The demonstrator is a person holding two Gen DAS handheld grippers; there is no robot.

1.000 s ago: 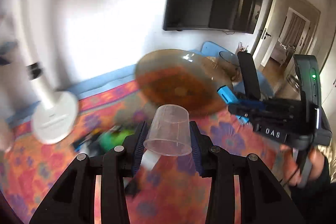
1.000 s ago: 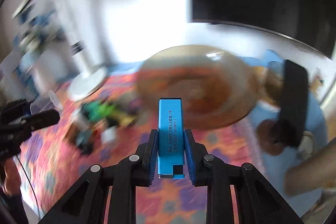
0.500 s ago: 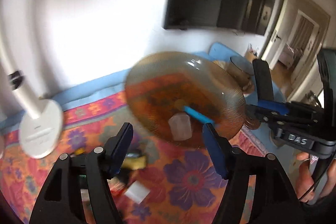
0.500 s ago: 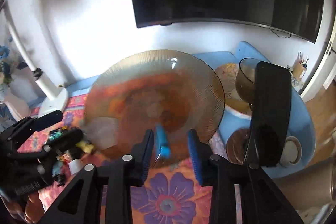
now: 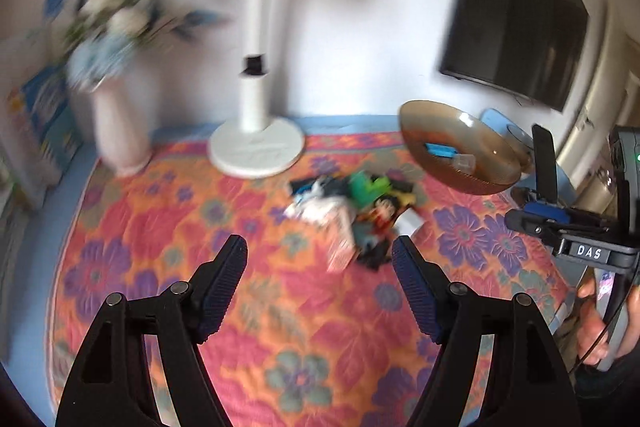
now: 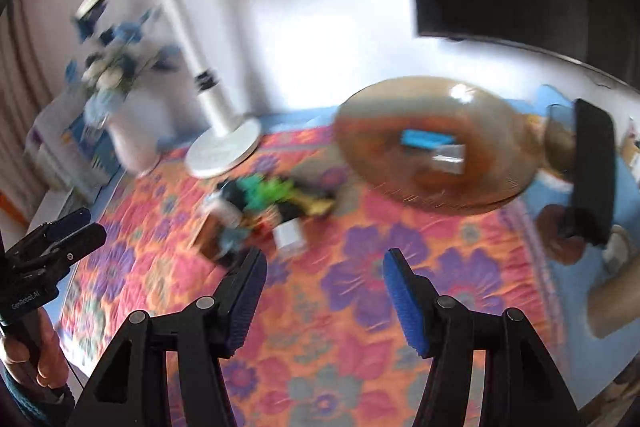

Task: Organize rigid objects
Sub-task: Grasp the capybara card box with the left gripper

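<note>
A brown glass bowl (image 5: 492,179) (image 6: 400,183) stands at the far right of the flowered cloth. A blue rectangular block (image 5: 440,150) (image 6: 428,139) and a small clear cup (image 5: 466,161) (image 6: 450,157) lie inside it. A blurred pile of small objects (image 5: 356,215) (image 6: 264,211), with a green toy among them, lies left of the bowl. My left gripper (image 5: 320,267) is open and empty, held above the cloth short of the pile. My right gripper (image 6: 324,283) is open and empty, also short of the pile. Both views are motion-blurred.
A white lamp base (image 5: 256,151) (image 6: 224,151) and a pale vase of flowers (image 5: 120,123) (image 6: 132,139) stand at the back. A black stand (image 6: 592,171) and cups sit on a blue mat at right. A TV (image 5: 516,11) hangs on the wall.
The clear cup and the blue block have left my grippers and now lie in the bowl. Both grippers opened and pulled back and left, away from the bowl.
</note>
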